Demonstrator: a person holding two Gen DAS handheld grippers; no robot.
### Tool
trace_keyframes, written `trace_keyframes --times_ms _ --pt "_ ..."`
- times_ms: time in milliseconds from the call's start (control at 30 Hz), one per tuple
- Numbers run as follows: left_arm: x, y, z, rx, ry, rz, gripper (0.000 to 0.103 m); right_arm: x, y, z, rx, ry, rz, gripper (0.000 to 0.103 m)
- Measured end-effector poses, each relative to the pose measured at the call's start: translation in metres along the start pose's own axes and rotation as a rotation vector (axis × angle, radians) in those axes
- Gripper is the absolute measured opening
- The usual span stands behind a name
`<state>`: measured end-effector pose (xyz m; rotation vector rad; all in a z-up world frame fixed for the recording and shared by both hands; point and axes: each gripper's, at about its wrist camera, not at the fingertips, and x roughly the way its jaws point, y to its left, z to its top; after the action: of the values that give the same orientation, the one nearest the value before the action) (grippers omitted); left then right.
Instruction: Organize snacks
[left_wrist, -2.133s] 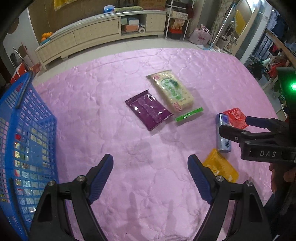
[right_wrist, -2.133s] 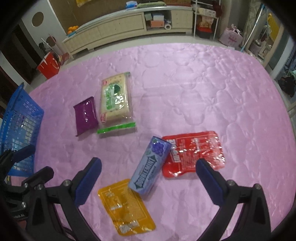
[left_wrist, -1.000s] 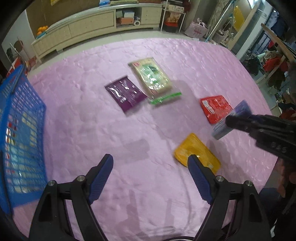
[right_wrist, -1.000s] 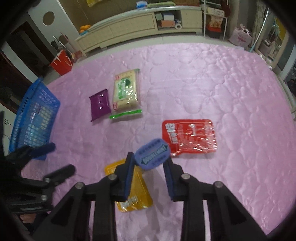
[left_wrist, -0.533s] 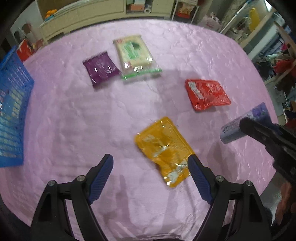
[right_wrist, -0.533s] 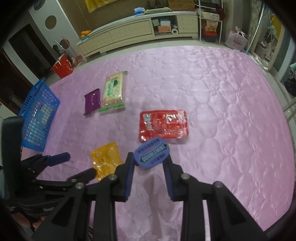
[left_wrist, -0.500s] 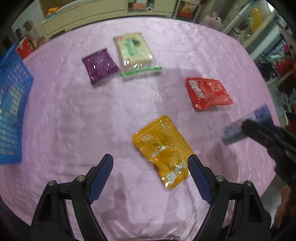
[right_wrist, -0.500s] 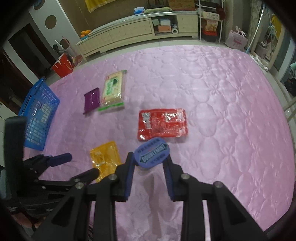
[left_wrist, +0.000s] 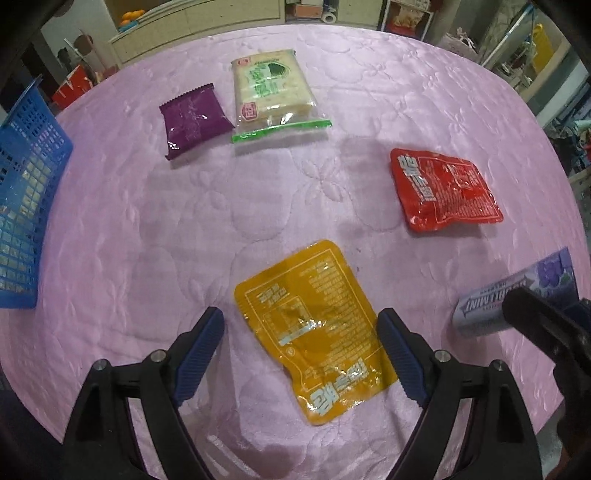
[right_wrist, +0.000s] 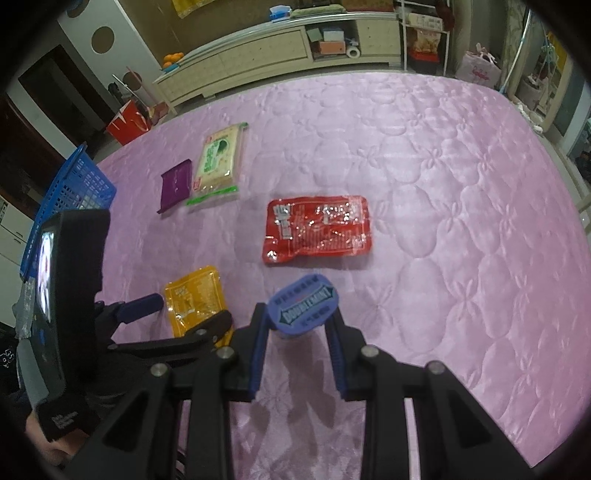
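Note:
My right gripper (right_wrist: 297, 325) is shut on a blue Doublemint gum pack (right_wrist: 303, 307) and holds it above the pink cloth; the pack also shows at the right edge of the left wrist view (left_wrist: 517, 295). My left gripper (left_wrist: 301, 350) is open, its fingers either side of a yellow pouch (left_wrist: 314, 325) that lies flat on the cloth. A red pouch (left_wrist: 443, 190), a purple packet (left_wrist: 194, 120) and a bagged green-and-cream cracker pack (left_wrist: 271, 86) lie farther out. A blue basket (left_wrist: 26, 206) stands at the left edge.
The pink quilted cloth (right_wrist: 443, 184) covers a round table whose edge curves close on the right and near side. A cream sideboard (right_wrist: 277, 48) and a red box (right_wrist: 127, 123) stand on the floor beyond the table.
My right gripper closed on the gum pack and lifted it off the cloth. My left gripper moved right, away from the basket, and came down over the yellow pouch.

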<state>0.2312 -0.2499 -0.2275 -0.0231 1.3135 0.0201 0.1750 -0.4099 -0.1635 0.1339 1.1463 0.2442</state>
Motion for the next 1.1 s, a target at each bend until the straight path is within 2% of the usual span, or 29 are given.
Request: trace_keyframes --times_ms 100,167,233,467,533,733,1000,1100 --pt "0.002 -0.004 -0.003 0.016 0.014 -0.003 0.082 -0.002 0.0 -0.001 0.003 -0.002 0.003 0.035" --pt "-0.001 -0.008 -0.004 0.029 0.016 -0.013 0.069 -0.003 0.001 -0.002 0.005 -0.003 0.002 0.035" --pt "-0.004 -0.01 -0.005 0.038 0.023 -0.024 0.049 -0.004 0.002 -0.003 0.009 -0.003 0.005 0.035" --pt "-0.01 -0.016 -0.012 0.089 -0.002 -0.035 0.032 -0.006 0.009 -0.007 0.019 0.003 0.012 0.035" --pt "-0.017 -0.026 -0.016 0.125 -0.031 -0.042 0.0 -0.006 0.011 -0.009 0.021 0.005 0.012 0.035" --pt "-0.018 -0.036 -0.022 0.164 -0.028 -0.091 0.0 -0.013 0.015 -0.012 0.024 0.006 0.0 0.035" --pt "-0.047 -0.004 -0.016 0.115 -0.089 -0.172 0.0 -0.025 0.024 -0.011 0.025 -0.013 -0.005 0.035" --pt "-0.059 0.015 -0.018 0.083 -0.085 -0.228 0.0 -0.027 0.032 -0.009 0.017 -0.017 -0.008 0.035"
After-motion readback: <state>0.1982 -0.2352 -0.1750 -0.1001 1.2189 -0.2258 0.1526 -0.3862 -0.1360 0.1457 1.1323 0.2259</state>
